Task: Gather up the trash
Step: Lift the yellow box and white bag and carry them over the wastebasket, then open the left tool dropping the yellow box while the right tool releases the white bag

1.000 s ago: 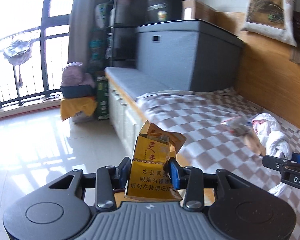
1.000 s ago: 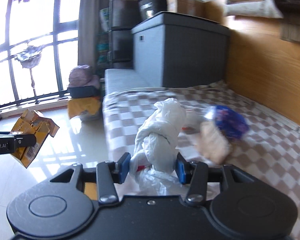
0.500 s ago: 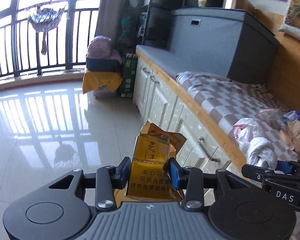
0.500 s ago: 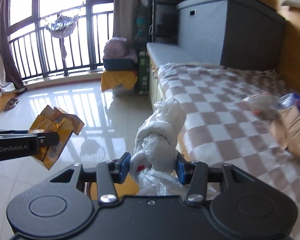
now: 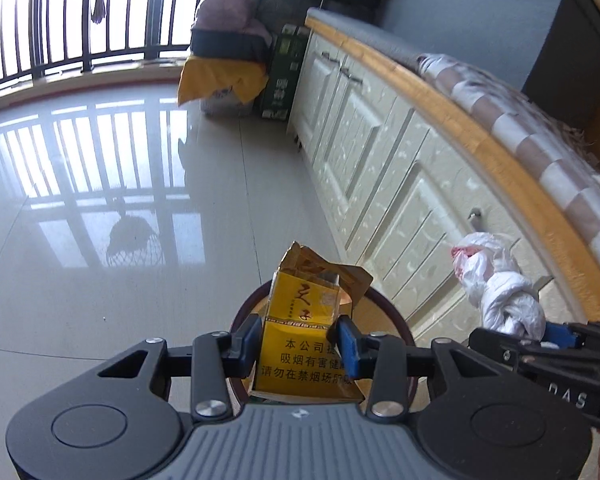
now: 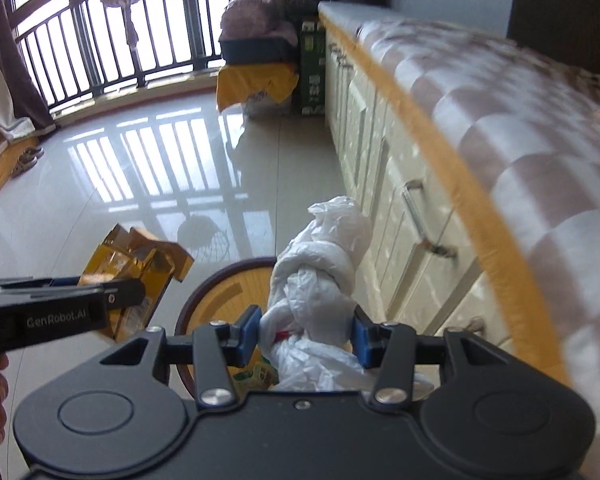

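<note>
Trash in both grippers hangs above a round wooden bin (image 6: pixel 216 280) standing on the glossy tiled floor (image 5: pixel 100 208). Clamped between the blue pads of the left gripper (image 5: pixel 302 340) is a torn yellow cigarette pack (image 5: pixel 308 320), held upright directly over the bin's dark rim (image 5: pixel 244 312). Beside it, toward the cream cabinet fronts (image 5: pixel 400 184), the right gripper (image 6: pixel 305 338) is closed on a knotted white plastic bag (image 6: pixel 320 272), also over the bin's opening. Some green-and-yellow wrapper (image 6: pixel 256 376) shows inside the bin. A checkered cover (image 6: pixel 520 128) lies on the cabinet top above it.
</note>
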`<state>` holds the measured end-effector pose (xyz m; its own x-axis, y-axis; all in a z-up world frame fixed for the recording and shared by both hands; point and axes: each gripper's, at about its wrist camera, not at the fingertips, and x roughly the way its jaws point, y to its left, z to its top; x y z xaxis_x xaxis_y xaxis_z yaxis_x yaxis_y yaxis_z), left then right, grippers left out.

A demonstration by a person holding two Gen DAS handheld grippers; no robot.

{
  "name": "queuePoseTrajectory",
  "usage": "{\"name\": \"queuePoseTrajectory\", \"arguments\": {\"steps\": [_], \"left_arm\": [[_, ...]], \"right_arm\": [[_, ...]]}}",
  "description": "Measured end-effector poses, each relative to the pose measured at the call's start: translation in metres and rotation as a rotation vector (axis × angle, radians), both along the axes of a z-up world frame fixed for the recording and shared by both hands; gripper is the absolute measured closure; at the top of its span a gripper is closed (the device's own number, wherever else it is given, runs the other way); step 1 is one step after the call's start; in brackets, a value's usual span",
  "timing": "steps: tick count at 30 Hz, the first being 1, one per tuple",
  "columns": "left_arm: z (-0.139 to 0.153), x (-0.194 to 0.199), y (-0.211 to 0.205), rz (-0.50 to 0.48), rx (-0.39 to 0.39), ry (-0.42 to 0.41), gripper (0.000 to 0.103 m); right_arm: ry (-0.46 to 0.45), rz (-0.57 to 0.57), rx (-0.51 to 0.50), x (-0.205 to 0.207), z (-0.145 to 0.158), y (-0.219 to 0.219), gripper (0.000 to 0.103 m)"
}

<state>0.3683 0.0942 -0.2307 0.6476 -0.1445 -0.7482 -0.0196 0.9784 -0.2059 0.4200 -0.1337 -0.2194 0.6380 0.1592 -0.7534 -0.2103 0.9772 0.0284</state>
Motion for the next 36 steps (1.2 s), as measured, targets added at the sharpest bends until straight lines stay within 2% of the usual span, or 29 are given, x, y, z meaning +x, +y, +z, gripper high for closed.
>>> {"name": "queuePoseTrajectory", "arguments": {"steps": [6,13,21,29,33,36], "left_arm": [[-0.035,0.031,0.009,0.016,-0.026,0.083,0.061],[-0.053,0.050,0.014,0.020,-0.048,0.133,0.061],[-0.087,0.071,0.000,-0.059,-0.037,0.253,0.061],[-0.128,0.076,-0.010,-0.141,-0.034,0.415,0.061],[-0.136,0.076,-0.010,-0.156,-0.064,0.451,0.060],[-0.135,0.077,-0.011,-0.175,-0.046,0.462,0.056]], "right_arm": [[0.058,0.029,-0.020,0.030,-0.029,0.011,0.055],[0.129,0.005,0.010,0.058,-0.052,0.008,0.055],[0.209,0.019,0.005,0.078,-0.075,0.010,0.055],[0.264,0.045,-0.007,0.092,-0.088,0.015,0.055],[0.282,0.054,-0.008,0.097,-0.091,0.015,0.055],[0.297,0.064,-0.014,0.100,-0.096,0.016,0.055]]}}
